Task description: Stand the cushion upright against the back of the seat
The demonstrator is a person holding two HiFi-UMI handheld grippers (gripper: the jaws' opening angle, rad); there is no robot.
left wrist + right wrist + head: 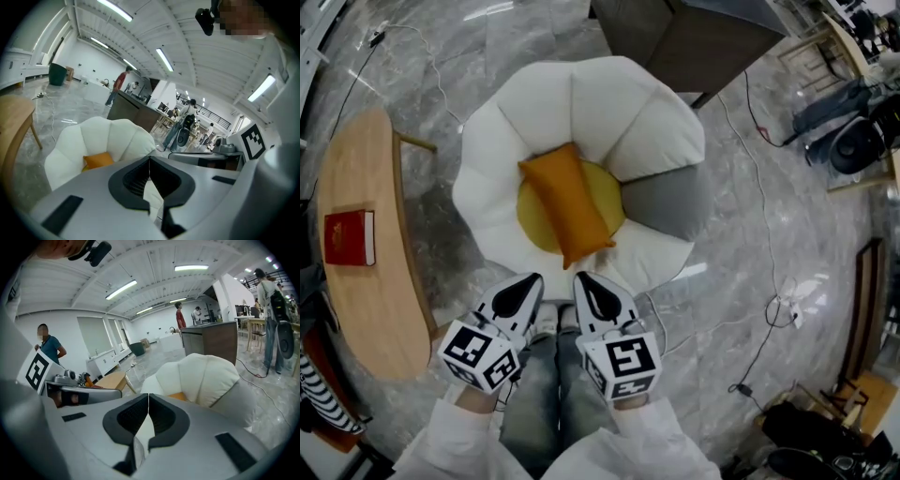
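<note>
- Table (pixel 366 347) at far left, with a red book (pixel 349 237) lying flat on it; well apart from the chair and, I judge, no part of this job
- Left gripper (pixel 528 284) hangs low in the head view, just short of the chair's front edge; its own view shows the jaws closed tip to tip on nothing (pixel 149 161); it points at the chair, probably because it is lined up for a reach and has not yet opened to grip
- Chair (pixel 534 103) is a white, petal-shaped tub; the tall petals on the far side form the back that the cushion should lean on
- Cushion (pixel 567 204), orange and oblong, lies flat and slantwise on the yellow seat (pixel 605 187); its near end reaches out over the white front rim; it is not leaning on the back, so the task is not yet done
- Right gripper (pixel 589 286) sits just beside the left one, opposite the cushion's near end; jaws closed and empty (pixel 148 397); the side-by-side pairing suggests a two-handed lift, one gripper per cushion edge
- Grey petal (pixel 666 206) forms the chair's right flank; it would help keep an upright cushion from sliding off that way
- Cables (pixel 769 309) trail over the floor at right, clear of the chair; no hindrance that I can see
</note>
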